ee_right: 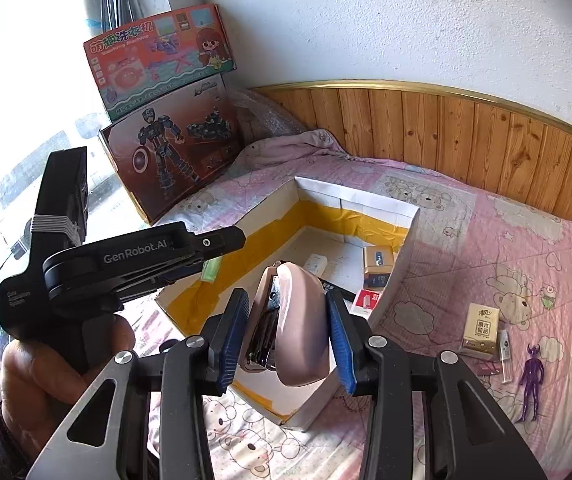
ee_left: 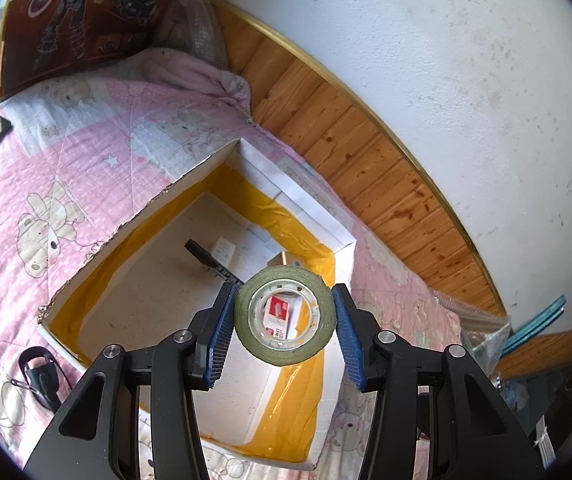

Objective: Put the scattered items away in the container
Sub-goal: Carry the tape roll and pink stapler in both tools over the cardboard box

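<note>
pink teddy-print quilt [ee_right: 466, 248] over a bed, wood panelling and a white wall behind; on it, an open white box [ee_left: 346, 248] lined with yellow tape. left gripper [ee_left: 283, 316] clamped across the outer rim of a green tape roll [ee_left: 286, 346], held upright just above the box's near end. probably light, rigid at the core, a little tacky at the edge; rim-to-rim the sound grip. right gripper [ee_right: 289, 316] pinched on the sides of a pink stapler [ee_right: 298, 320], above the box's near corner. likely denser, smooth plastic shell, apt to slip or hinge open; best squeezed mid-body as now. already inside: a gold-coloured small box [ee_right: 378, 260], a red-and-white staple pack [ee_right: 368, 300], a dark flat object. well apart on the quilt, a tissue pack [ee_right: 480, 332] and a purple figure [ee_right: 532, 376]. legible: "genrobot.ai" on the other gripper's side; "washing machine" on a toy box [ee_right: 161, 60]; chinese characters there too small to vouch for.
</note>
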The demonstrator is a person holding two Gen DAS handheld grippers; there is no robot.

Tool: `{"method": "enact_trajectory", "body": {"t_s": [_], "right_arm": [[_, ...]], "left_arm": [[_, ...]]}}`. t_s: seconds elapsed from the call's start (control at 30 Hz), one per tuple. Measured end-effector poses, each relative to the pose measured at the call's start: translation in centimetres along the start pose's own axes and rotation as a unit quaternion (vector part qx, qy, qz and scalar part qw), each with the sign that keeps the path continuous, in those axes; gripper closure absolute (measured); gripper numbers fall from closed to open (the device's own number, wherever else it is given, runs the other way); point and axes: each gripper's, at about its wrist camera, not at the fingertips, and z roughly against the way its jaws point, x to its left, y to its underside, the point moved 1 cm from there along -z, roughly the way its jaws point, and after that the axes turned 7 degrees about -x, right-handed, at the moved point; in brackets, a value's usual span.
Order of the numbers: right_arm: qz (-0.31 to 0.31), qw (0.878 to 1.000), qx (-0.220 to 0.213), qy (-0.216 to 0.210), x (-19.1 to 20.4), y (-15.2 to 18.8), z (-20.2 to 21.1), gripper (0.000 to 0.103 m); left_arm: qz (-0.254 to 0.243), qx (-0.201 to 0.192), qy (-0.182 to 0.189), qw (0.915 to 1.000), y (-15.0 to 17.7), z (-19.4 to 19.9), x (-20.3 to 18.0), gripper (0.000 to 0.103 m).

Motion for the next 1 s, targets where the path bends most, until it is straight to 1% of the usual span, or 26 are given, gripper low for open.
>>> {"method": "enact_trajectory", "body": {"t_s": [0.27, 0.57, 0.8, 1.0], "right_arm": [[0.012, 1.000, 0.019, -0.004, 1.4, -1.1, -2.1, 0.062], [0.020, 0.999, 0.042, -0.011, 2.2, -3.3, -5.1, 0.062], [0.007, 0.998, 0.054, -0.016, 2.3, -4.6, -7.5, 0.062], [0.003, 0.998, 0.063, -0.011, 1.7, -6.1, -9.3, 0.062]], "left_arm": [[0.017, 0.002, -0.004, 0.9998, -0.5, -0.1, 2.0, 0.054], [0.041, 0.001, -0.017, 0.9990, -1.6, 0.1, 4.8, 0.054], [0.043, 0.006, -0.013, 0.9990, -2.1, -0.6, 5.3, 0.054], [0.028, 0.017, 0.002, 0.9995, -1.8, -1.2, 4.0, 0.054]]}}
